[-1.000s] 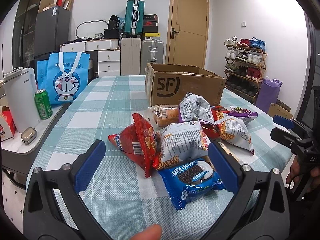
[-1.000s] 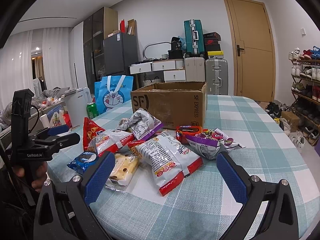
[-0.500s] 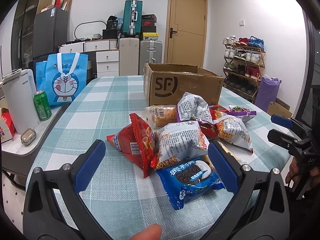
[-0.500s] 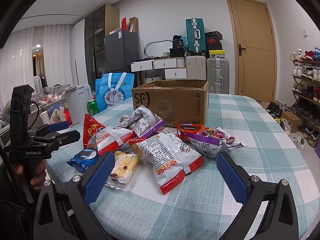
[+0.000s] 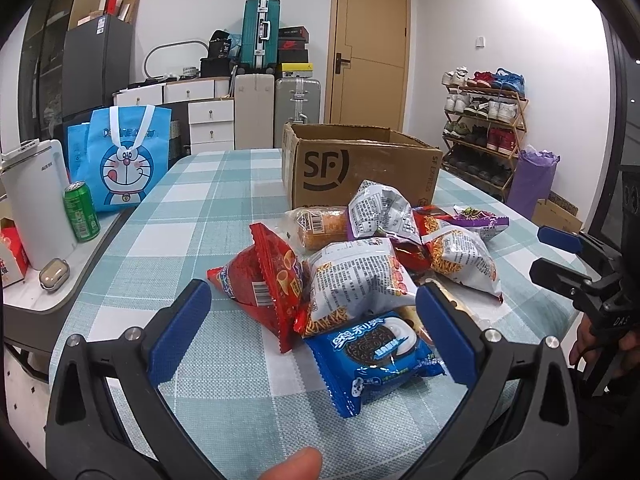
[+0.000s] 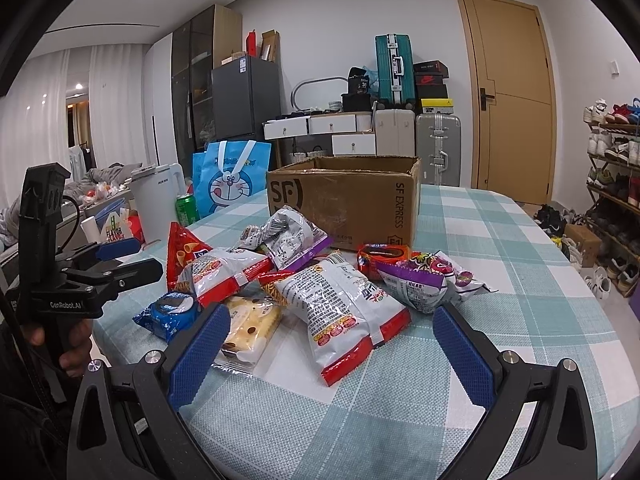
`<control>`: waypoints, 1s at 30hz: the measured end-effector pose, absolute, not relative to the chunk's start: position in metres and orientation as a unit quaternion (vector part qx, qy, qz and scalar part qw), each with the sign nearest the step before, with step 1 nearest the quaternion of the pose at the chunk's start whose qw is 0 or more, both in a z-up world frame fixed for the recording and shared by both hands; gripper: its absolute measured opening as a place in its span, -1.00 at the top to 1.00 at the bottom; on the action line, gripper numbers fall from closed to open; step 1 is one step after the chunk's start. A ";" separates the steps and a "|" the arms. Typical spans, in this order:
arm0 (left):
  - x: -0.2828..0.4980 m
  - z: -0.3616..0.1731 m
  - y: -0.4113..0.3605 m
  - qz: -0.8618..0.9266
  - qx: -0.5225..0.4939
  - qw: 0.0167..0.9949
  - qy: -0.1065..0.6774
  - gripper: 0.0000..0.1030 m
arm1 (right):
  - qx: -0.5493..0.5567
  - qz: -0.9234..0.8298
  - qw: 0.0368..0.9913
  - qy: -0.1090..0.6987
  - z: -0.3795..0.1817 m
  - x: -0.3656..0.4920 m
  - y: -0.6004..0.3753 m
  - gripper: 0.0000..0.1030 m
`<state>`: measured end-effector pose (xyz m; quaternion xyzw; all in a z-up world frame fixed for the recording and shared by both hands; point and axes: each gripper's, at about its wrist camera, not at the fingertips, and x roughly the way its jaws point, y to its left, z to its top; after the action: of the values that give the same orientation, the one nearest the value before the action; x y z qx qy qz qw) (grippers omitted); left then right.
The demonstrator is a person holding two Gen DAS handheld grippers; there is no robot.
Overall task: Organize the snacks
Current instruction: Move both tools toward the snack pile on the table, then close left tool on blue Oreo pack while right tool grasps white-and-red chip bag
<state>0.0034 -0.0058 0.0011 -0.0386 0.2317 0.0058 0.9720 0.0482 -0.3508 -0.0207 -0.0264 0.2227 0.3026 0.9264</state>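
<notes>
Both grippers, left (image 5: 312, 332) and right (image 6: 328, 350), hang spread and empty before the snacks (image 6: 344, 308) heaped on the table (image 6: 500, 340) in front of the box (image 6: 352, 200). Slippery, overlapping bags could slide from a shallow pinch, or drag neighbours along.

Snack packets (image 6: 340, 304) lie before the cardboard box (image 6: 352, 204).

Snack packets (image 6: 340, 304) lie heaped on the checked tablecloth (image 6: 500, 320) before an open cardboard box (image 6: 352, 200).

left gripper (image 5: 312, 328): black frame | blue ribbed pads | silver screws | "GenRobot.AI" marking
</notes>
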 end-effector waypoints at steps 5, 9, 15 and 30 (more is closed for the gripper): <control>0.005 -0.001 -0.007 0.003 -0.035 0.971 0.236 -0.98 | -0.021 0.303 0.926 0.225 -0.020 0.049 -0.351 -1.00; 0.005 -0.002 -0.009 -0.001 -0.034 0.971 0.237 -0.98 | -0.022 0.305 0.925 0.226 -0.020 0.051 -0.350 -1.00; 0.007 -0.006 -0.016 -0.012 -0.023 0.969 0.246 -0.98 | -0.023 0.313 0.918 0.243 -0.021 0.059 -0.347 -1.00; 0.015 -0.020 -0.029 -0.052 -0.016 0.955 0.291 -0.98 | -0.020 0.327 0.890 0.316 -0.031 0.089 -0.341 -1.00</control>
<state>0.0154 -0.0287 -0.0204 -0.0160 0.2913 -0.0524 0.9551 0.0894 -0.3409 -0.0308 -0.0205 0.3159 0.3274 0.8903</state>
